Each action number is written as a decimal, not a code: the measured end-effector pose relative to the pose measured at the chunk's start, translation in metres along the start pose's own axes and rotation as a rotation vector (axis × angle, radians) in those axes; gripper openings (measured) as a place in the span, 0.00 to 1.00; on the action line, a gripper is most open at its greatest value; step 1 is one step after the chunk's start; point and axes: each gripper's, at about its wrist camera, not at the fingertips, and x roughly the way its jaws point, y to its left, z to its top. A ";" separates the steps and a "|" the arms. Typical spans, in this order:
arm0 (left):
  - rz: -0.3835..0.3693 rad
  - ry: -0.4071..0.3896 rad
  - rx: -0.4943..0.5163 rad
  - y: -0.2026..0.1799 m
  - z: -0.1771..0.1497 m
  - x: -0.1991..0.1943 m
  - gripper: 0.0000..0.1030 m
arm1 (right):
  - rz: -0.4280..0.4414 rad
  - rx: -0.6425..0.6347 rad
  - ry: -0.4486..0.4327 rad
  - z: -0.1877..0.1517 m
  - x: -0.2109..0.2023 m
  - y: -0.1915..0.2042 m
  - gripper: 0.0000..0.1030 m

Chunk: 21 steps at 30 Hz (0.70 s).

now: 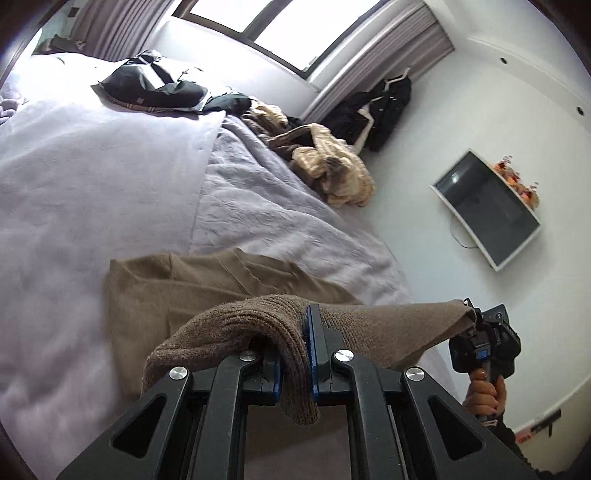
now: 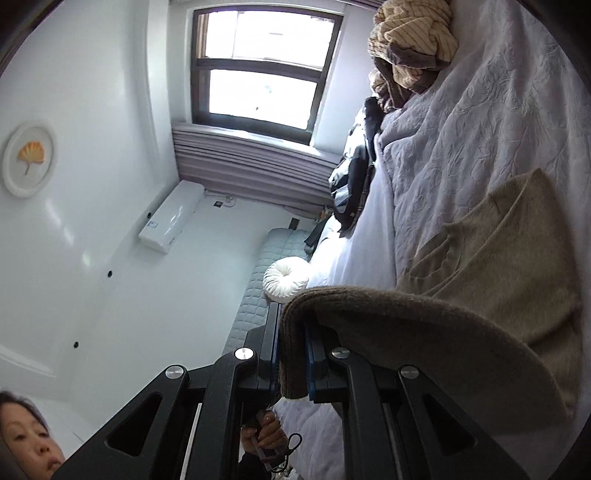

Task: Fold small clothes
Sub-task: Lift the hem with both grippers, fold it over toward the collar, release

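The left tongs (image 1: 295, 354) are closed almost fully on the ribbed hem of a brown knit sweater (image 1: 207, 288), a fold of the cuff-like rib hanging down between the blue pads. The right tongs (image 2: 291, 363) are likewise nearly shut, pinching another stretch of the same hem; in the left wrist view they show at the right, gripping the far corner of the lifted edge, with a hand (image 1: 484, 391) around the handle. The hem is stretched between the two tongs and raised off the bed (image 1: 92, 177), while the rest of the sweater lies flat on the lavender quilted cover near the bed's near edge.

Further along the bed, toward the window (image 1: 280, 26), a crumpled cream-and-brown striped garment (image 1: 332, 170) sits at the bed's edge, and a dark garment (image 1: 155, 83) lies beyond it near the far edge. More dark clothing (image 1: 376, 110) is heaped against the wall under the curtain. A round white cushion (image 2: 286, 277) rests by the headboard.

The room has white walls, a wall-mounted screen (image 1: 487, 210), an air conditioner unit (image 2: 171, 218), and a round plaque with a yellow ginkgo leaf (image 2: 29, 158).
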 end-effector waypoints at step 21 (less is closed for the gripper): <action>0.155 0.083 -0.064 0.076 -0.001 0.100 0.21 | -0.223 0.237 -0.108 0.053 0.041 -0.130 0.40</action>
